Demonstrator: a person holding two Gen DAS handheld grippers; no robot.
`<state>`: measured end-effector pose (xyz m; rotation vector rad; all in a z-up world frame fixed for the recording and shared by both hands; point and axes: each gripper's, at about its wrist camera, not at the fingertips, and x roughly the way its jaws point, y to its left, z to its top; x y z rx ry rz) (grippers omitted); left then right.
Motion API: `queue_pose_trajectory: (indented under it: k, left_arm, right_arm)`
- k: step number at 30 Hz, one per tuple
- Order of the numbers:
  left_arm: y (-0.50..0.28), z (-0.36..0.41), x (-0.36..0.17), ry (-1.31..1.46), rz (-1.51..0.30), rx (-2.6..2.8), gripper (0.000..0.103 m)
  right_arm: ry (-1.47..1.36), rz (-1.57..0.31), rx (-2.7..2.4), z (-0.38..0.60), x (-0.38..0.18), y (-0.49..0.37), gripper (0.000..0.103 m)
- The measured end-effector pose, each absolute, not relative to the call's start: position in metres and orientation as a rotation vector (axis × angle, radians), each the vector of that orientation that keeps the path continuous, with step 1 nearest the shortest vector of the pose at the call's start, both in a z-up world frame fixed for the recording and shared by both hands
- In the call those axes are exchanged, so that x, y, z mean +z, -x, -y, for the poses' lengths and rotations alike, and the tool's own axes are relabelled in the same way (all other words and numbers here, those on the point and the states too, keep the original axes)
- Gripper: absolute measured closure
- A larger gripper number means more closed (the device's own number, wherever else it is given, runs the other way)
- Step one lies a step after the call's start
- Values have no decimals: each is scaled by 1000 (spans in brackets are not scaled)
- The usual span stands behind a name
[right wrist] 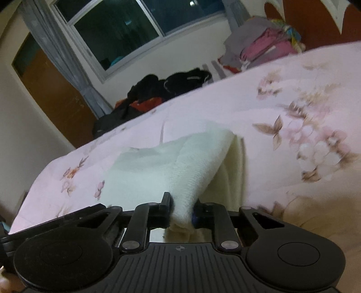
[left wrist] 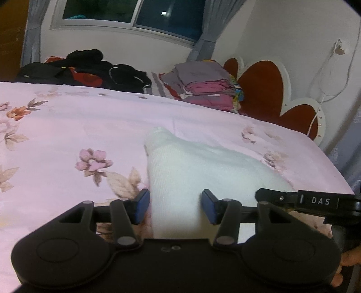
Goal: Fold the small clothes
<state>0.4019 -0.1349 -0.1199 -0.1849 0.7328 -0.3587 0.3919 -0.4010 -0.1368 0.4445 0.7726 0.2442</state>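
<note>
A small white knitted garment (left wrist: pixel 180 171) lies partly folded on the pink floral bedsheet (left wrist: pixel 67 126). My left gripper (left wrist: pixel 176 206) is open, its blue pads (left wrist: pixel 142 207) standing either side of the garment's near end without pinching it. The right gripper shows in the left wrist view at the right edge (left wrist: pixel 293 198), at the garment's right corner. In the right wrist view my right gripper (right wrist: pixel 181 210) is shut on a bunched corner of the white garment (right wrist: pixel 162 166) and lifts it off the sheet (right wrist: pixel 293 108).
A stack of folded pink and grey clothes (left wrist: pixel 203 88) sits at the far side of the bed by the red heart headboard (left wrist: pixel 264 90). A heap of dark clothes (left wrist: pixel 85 67) lies far left under the window (left wrist: pixel 135 15). The bed edge runs at right.
</note>
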Motion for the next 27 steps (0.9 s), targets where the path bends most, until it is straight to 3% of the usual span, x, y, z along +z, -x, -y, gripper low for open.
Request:
queue_pose_trajectory:
  k: [4,9,27]
  left_arm:
    - [-405,145,-131,176,-772,-365,49]
    - [-407,144,-137,188,-803,-356,49]
    - [-343,122,-151,123,-861,-427,46]
  right_arm:
    - [-443,-843,230,412,-153,-403,86]
    - [-500,-841,203,420,-148,-395,77]
    - [-506,-962,190,417,-159,-283,78]
